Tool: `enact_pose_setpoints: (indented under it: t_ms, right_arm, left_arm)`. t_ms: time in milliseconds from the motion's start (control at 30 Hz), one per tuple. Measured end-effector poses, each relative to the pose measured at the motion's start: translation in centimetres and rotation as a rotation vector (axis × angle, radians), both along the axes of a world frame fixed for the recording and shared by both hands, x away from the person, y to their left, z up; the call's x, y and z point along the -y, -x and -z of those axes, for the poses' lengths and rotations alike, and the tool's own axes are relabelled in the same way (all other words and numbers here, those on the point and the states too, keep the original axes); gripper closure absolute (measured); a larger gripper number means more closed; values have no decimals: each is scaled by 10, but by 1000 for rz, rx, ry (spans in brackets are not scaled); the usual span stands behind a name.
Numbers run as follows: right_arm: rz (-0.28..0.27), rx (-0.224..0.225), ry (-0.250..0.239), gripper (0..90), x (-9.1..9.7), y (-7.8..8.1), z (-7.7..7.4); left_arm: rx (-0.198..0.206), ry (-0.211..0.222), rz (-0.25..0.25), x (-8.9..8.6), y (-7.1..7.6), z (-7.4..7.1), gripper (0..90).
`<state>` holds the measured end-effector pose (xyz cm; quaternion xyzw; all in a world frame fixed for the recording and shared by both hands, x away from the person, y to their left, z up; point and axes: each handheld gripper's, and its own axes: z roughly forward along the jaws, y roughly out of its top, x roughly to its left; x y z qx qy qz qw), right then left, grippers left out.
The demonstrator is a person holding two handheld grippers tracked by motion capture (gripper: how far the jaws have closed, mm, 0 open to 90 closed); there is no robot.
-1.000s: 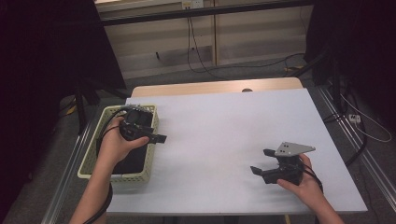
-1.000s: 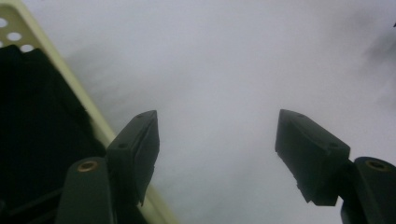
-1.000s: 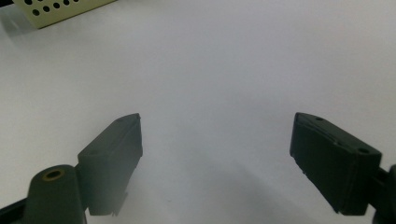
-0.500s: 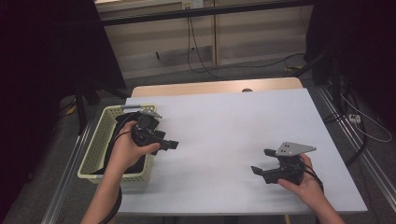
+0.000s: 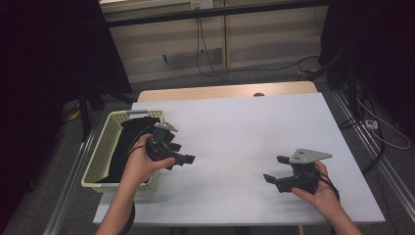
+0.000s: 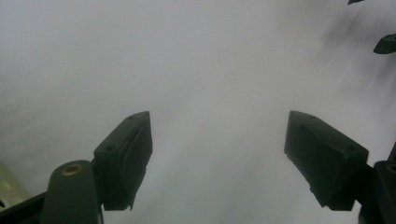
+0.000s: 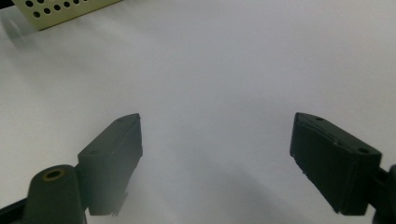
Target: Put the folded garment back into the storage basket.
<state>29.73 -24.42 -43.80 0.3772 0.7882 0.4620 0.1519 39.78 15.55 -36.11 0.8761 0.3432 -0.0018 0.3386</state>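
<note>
Black cloth [image 5: 128,147] sits in the cream basket [image 5: 100,156] at the table's [image 5: 244,137] left edge, draped up the far wall. Left gripper [image 5: 182,159] is over the white top just beside the basket's right rim, jaws spread with nothing between them and just been opening wider. Right gripper [image 5: 275,170] hovers near the front right corner, also wide and empty. Looks like cloth drop-off is done; next move is likely to bring the left one clear of the basket.

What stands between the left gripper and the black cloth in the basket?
The basket's near wall does: the left gripper hangs open over the white table, just outside the basket, and the black cloth lies inside it. Nothing else is visible between them.
</note>
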Motion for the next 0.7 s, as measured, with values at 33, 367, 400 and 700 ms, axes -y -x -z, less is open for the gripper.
enact_pose_setpoints:
  t_ms: [33,367,400,700]
  right_arm:
    - [1,-2,-1,163,0,0,0]
    - [6,-3,5,162,2,0,0]
    - [8,-3,6,162,2,0,0]
    - [3,-6,7,161,2,1,0]
  left_arm:
    - [-3,0,-1,0,1,3,236]
    - [-6,16,15,0,8,17,223]
    - [-5,17,18,0,9,18,222]
    - [-4,16,21,-2,15,26,212]
